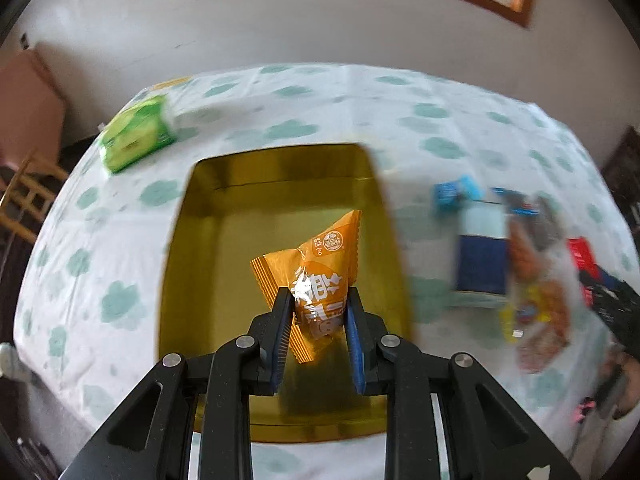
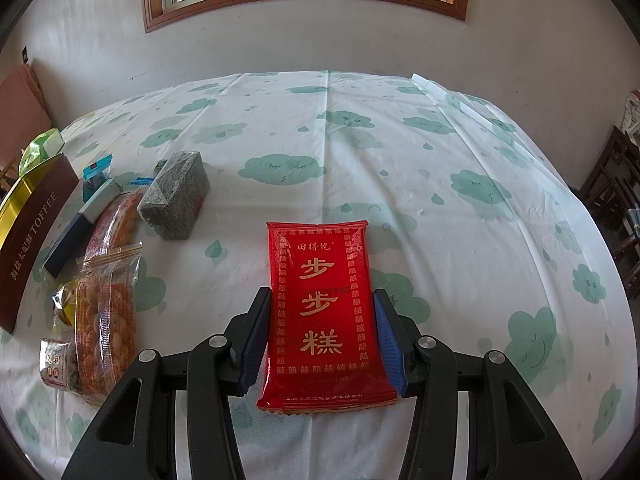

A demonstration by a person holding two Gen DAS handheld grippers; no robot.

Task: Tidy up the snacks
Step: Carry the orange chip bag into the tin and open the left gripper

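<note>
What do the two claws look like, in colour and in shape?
Both look alike. The left claw and the right claw have black angular linkage arms with triangular cut-outs and round silver pins. Their fingers carry blue ribbed pads. No cables or sleeves are visible.

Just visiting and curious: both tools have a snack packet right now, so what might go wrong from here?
1. The left tool pinches the orange packet only at its lower end, over the gold tin; crinkly wrap might slip out early.
2. The red packet sits between the right tool's fingers; it looks wide and floppy, so it could sag or twist when lifted.
</note>
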